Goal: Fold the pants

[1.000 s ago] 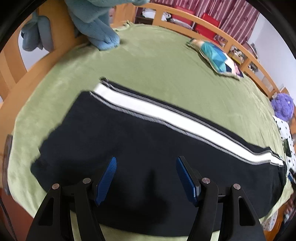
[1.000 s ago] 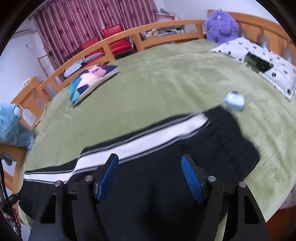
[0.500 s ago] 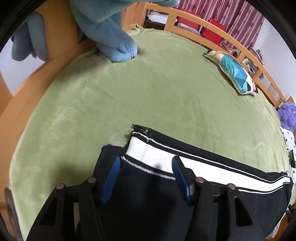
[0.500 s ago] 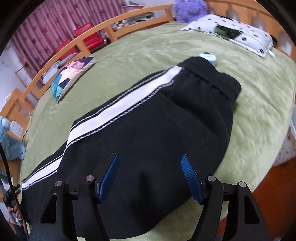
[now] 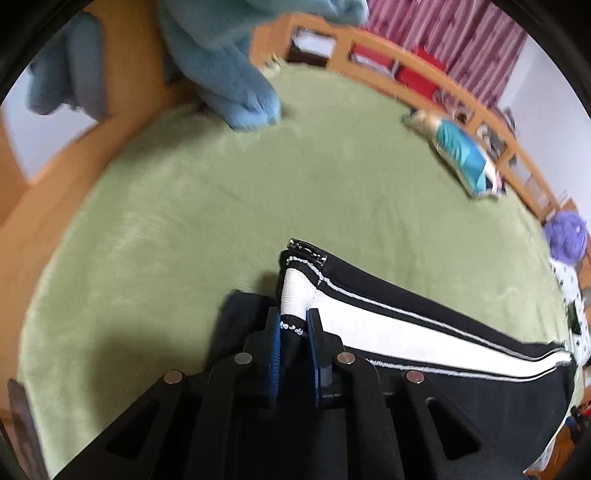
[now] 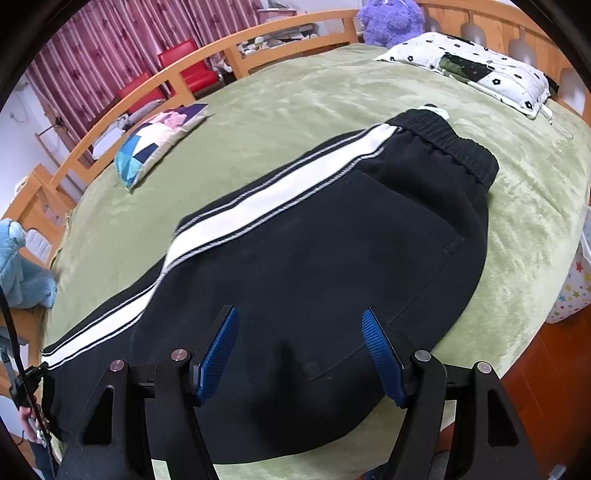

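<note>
Black pants (image 6: 332, 258) with a white side stripe lie flat along a green bed (image 6: 314, 85), waistband at the far right. In the left wrist view the pants (image 5: 424, 332) show their leg hem end. My left gripper (image 5: 294, 328) is shut on the hem, its blue pads pinching the white stripe's edge. My right gripper (image 6: 299, 347) is open and hovers over the black seat area near the bed's front edge, holding nothing.
A blue plush toy (image 5: 236, 74) sits at the bed's far left end. A patterned cushion (image 6: 155, 147) lies near the wooden rail (image 6: 221, 48). A white flowered pillow (image 6: 480, 74) and a purple plush (image 6: 391, 18) are at the head end.
My left gripper has closed onto the leg hem; it was open half a second ago. My right gripper has drawn back slightly toward the bed's front edge and stays open.
</note>
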`<act>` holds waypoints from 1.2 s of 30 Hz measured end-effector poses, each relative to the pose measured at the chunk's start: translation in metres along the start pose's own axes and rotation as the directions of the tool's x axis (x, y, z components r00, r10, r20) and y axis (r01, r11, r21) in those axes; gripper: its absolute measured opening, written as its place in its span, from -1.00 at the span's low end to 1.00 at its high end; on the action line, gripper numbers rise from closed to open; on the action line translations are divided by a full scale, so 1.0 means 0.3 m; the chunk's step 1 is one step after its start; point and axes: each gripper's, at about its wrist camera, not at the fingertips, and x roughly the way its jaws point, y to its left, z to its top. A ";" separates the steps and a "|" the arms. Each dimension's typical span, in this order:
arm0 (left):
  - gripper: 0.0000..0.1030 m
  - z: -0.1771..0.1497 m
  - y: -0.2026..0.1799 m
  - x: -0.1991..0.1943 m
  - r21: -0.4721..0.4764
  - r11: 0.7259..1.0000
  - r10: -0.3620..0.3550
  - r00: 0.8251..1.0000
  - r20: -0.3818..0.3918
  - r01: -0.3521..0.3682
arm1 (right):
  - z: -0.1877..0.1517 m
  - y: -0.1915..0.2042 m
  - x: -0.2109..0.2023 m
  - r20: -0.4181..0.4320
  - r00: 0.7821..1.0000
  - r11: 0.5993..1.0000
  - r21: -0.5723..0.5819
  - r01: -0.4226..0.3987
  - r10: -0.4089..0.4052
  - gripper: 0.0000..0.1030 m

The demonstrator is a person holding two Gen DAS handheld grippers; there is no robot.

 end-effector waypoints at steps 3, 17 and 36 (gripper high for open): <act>-0.75 -0.023 0.064 -0.067 -0.053 0.999 0.012 1.000 0.016 -0.012 | -0.003 0.010 -0.031 0.011 1.000 1.000 -0.013 -0.013 0.013 0.35; 0.14 -0.141 0.056 -0.196 -0.071 0.997 0.029 0.999 -0.023 -0.031 | -0.127 -0.055 -0.180 0.053 0.988 0.989 -0.006 -0.146 0.146 0.35; 0.16 -0.440 0.157 -0.243 -0.170 0.968 -0.182 0.983 0.017 0.183 | -0.260 0.001 -0.171 0.001 0.977 0.977 -0.016 -0.214 0.214 0.35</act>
